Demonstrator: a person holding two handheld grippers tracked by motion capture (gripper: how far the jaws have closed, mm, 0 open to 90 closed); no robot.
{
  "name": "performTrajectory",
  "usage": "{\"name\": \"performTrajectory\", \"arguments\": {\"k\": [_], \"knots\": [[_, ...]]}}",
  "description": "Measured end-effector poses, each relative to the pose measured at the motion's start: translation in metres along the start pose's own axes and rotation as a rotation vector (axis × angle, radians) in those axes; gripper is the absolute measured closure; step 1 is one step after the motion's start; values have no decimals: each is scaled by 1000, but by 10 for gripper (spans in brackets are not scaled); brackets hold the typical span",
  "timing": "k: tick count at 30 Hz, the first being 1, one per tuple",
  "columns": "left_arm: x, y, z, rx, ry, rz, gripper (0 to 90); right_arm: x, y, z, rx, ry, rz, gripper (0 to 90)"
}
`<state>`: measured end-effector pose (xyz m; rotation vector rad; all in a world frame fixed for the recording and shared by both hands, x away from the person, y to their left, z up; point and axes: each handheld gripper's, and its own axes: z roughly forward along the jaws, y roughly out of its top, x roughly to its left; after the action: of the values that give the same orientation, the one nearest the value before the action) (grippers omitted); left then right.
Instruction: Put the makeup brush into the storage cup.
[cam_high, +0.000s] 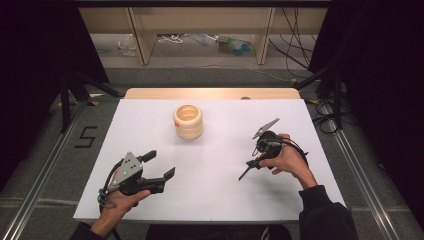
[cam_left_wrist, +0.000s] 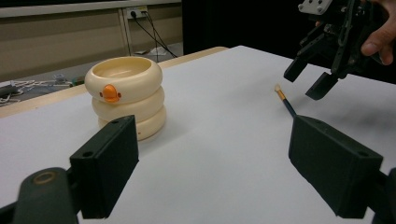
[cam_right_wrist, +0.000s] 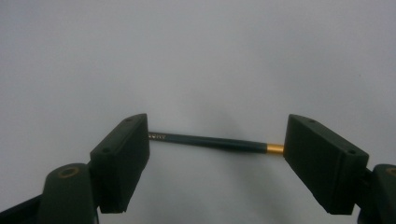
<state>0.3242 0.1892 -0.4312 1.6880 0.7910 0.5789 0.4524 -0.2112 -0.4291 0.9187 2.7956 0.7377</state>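
A dark pencil (cam_right_wrist: 210, 141) with a gold ferrule lies flat on the white table top (cam_high: 220, 195). My right gripper (cam_right_wrist: 215, 163) hovers open just above it, and each end of the pencil runs behind a jaw. From above, the pencil (cam_high: 245, 172) pokes out below the right gripper (cam_high: 256, 161), held in a hand. The left gripper view shows the same pencil (cam_left_wrist: 286, 103) under the open right gripper (cam_left_wrist: 310, 77). A cream ringed holder (cam_high: 188, 121) with an orange spot stands upright mid-table. My left gripper (cam_high: 160, 165) is open and holds nothing, pointing toward the holder (cam_left_wrist: 126, 95).
The white top sits on a wooden table whose far edge (cam_high: 210, 93) shows beyond it. Dark stands and cables (cam_high: 325, 115) flank the table on the floor.
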Motion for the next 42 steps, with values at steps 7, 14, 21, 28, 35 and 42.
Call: {"name": "performTrajectory", "arguments": {"k": [7, 14, 21, 28, 35, 42], "knots": [[0, 0, 0, 0, -2, 0, 156, -7, 3, 2, 16, 25, -44, 249], [0, 0, 0, 1, -3, 10, 156, -13, 0, 7, 48, 40, -84, 252], [0, 0, 0, 0, -2, 0, 157, -15, 4, 10, 72, 48, -127, 253], [0, 0, 0, -1, -2, 2, 156, -17, 9, 15, 85, 58, -161, 259], [0, 0, 0, -3, -4, -3, 156, -23, 9, 21, 103, 77, -201, 263], [0, 0, 0, -1, -5, 7, 156, -23, 9, 24, 112, 89, -225, 280]]}}
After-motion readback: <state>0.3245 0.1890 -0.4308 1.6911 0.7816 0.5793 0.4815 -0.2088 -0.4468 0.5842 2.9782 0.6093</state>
